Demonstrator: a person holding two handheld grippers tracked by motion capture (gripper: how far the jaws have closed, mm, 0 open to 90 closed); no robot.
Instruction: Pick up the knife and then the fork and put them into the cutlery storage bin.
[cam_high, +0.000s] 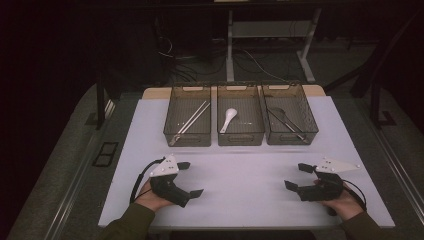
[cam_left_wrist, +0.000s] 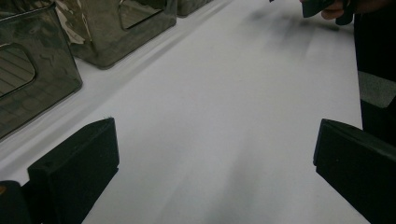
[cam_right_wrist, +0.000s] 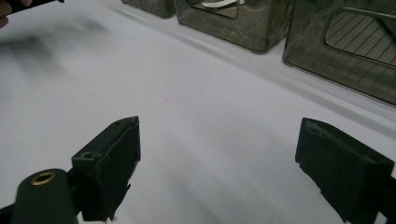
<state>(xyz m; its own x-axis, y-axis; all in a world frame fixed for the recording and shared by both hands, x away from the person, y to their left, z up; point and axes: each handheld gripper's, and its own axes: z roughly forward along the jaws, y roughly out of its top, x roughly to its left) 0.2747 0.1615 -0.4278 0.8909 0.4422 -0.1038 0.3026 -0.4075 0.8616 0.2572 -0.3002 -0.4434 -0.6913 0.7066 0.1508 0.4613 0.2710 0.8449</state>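
Two black two-jaw tools, left tool (cam_high: 189, 178) and right tool (cam_high: 296, 176), rest wide and empty on the white bench (cam_high: 240, 200); approach the far smoky plastic bins (cam_high: 240, 136) level.

A plain white table (cam_high: 240, 195) holds three smoky grey translucent bins (cam_high: 240, 136). The middle bin contains a white spoon (cam_high: 229, 119); the left, silver chopsticks (cam_high: 190, 121). Both grippers (cam_high: 191, 179) are black with pale grey top plates.

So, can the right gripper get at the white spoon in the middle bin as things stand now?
Probably yes. The right gripper is open and holds nothing, the white spoon lies uncovered in the open-topped middle bin, and bare table lies between them.
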